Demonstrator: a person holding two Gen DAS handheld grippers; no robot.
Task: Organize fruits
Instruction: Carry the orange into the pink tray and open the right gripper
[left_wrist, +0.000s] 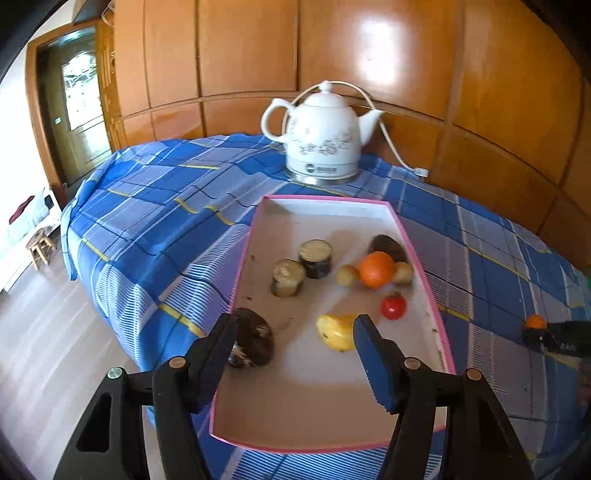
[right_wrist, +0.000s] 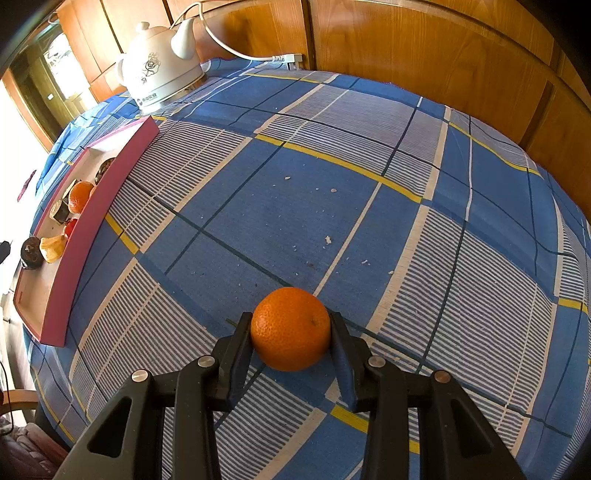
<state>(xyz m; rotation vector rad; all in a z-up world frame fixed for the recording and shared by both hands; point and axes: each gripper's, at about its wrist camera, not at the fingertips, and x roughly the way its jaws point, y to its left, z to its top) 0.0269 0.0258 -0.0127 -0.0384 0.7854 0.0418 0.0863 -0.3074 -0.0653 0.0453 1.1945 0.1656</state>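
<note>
A pink-rimmed white tray lies on the blue checked tablecloth. It holds an orange, a small tomato, a yellow fruit, two dark cut cylinders, small tan fruits and a dark brown fruit. My left gripper hangs open over the tray's near half, with no fruit pressed between its pads. A second orange rests on the cloth to the right of the tray, and my right gripper is shut on it. The same gripper and orange show at the left wrist view's right edge.
A white ceramic kettle stands at the back of the table, its cord running to a plug by the wooden wall panels. The table's edge drops to the floor on the left. Small crumbs dot the cloth.
</note>
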